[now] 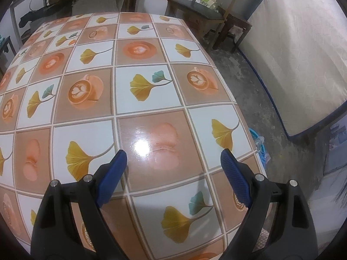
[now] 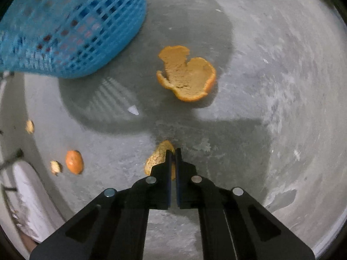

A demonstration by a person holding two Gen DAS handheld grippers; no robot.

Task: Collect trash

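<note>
- My right gripper (image 2: 172, 150) pinches a small orange peel (image 2: 156, 158) over the concrete floor (image 2: 271, 69).
- Larger peel (image 2: 186, 73) lies at twelve o'clock; blue basket (image 2: 71, 26) at ten.
- My left gripper (image 1: 173, 158) hangs wide above the patterned table (image 1: 143, 86).

A table (image 1: 138, 86) wears a cloth with printed coffee cups and ginkgo leaves. Beyond it stand a dark chair (image 1: 195, 10) and a leaning mattress (image 1: 299, 54).

The table (image 1: 151, 99) top is bare and wide, with lots of room to pass over it; a chair (image 1: 208, 10) stands past its far edge; a mattress (image 1: 303, 54) leans along the right; down on the floor (image 2: 271, 75), the blue basket (image 2: 71, 28) blocks one corner; the rest lies open around the big peel (image 2: 186, 73).
</note>
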